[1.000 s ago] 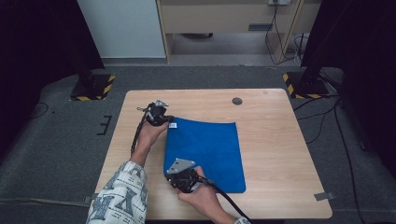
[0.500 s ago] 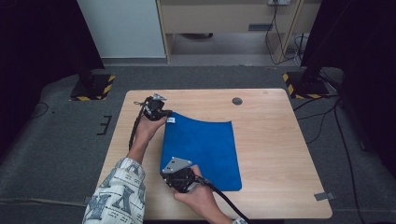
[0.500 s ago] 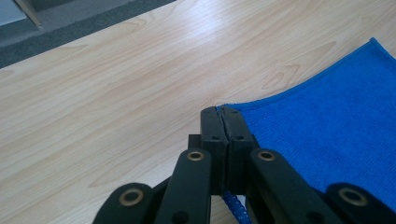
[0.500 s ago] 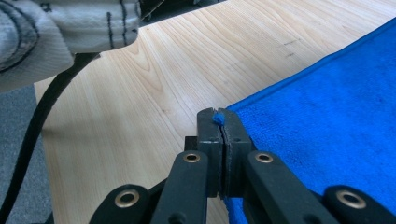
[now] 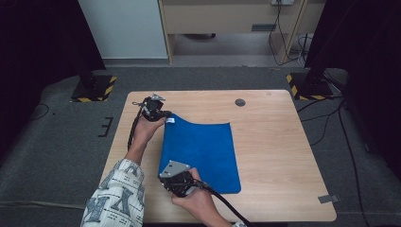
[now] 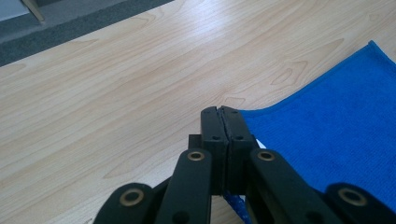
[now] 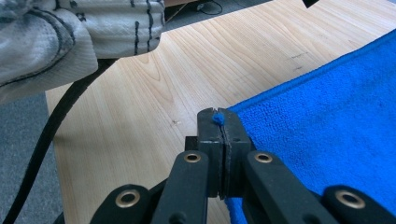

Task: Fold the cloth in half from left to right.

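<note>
A blue cloth (image 5: 201,151) lies flat on a pale wooden table (image 5: 283,156), pinned at two corners of its left-hand edge by a person working a pair of handheld grippers. At far left, the left gripper (image 5: 163,115) has its jaws pressed together on the cloth's far corner; in the left gripper view the blue terry (image 6: 336,135) spreads away to the right of the closed jaws, a white care tag (image 5: 170,120) just beside them, bare wood to their left and ahead. Nearer the person, the right gripper (image 5: 166,177) pinches the near corner, a tuft of blue fibre (image 7: 218,118) poking out between its tips in the right gripper view, with the cloth (image 7: 336,130) again lying to the right of the jaws and a patterned sleeve (image 7: 70,32) crossing above them to the left.

The cloth looks like thin microfibre: light, limp and soft, nothing to break, likely to sag and fold wherever it is not held, and to drag on the wood rather than slide freely. The hemmed corners, already taken, seem the surest hold; a shallow bite on the pile alone could slip off.

The tabletop is smooth laminate with a dark cable port (image 5: 240,102) well beyond the cloth. Grey carpet (image 5: 66,142) surrounds it, with hazard-striped stand feet (image 5: 94,90) and black curtains at the sides.
</note>
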Available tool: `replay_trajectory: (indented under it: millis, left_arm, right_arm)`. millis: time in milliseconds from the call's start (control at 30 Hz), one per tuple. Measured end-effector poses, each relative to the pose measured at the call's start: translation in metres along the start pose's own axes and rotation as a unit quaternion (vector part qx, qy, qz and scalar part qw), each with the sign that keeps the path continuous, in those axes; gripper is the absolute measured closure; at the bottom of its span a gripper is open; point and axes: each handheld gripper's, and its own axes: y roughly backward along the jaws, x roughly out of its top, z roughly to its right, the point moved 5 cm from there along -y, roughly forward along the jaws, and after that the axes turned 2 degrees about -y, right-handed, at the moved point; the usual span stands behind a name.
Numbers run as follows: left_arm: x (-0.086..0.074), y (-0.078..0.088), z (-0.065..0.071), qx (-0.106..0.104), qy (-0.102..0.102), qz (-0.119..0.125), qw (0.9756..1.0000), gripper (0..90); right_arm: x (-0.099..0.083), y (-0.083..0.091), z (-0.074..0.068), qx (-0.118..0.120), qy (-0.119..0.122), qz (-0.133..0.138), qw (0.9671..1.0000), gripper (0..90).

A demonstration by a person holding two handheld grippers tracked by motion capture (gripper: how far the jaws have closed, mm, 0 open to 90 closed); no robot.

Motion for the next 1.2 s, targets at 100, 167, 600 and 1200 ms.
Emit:
replay_trajectory:
  millis: [100, 167, 600, 1200]
  left_arm:
    - [0.0, 0.003, -0.002, 0.002, -0.001, 0.002, 1.0, 89.1]
    - [0.0, 0.005, -0.003, 0.001, 0.002, 0.006, 1.0, 89.1]
    - [-0.008, 0.028, -0.023, 0.013, 0.006, 0.001, 0.9999, 89.1]
    - [0.024, -0.017, 0.036, -0.016, -0.025, -0.004, 0.9995, 89.0]
  right_arm:
    - [0.002, -0.001, -0.001, 0.0, 0.003, 0.0, 1.0, 89.2]
    - [0.003, -0.003, -0.002, -0.001, 0.001, 0.001, 1.0, 89.2]
    - [0.022, -0.018, -0.017, 0.013, -0.001, 0.012, 0.9998, 89.2]
    - [-0.012, 0.024, 0.014, -0.018, -0.036, 0.02, 0.999, 89.1]
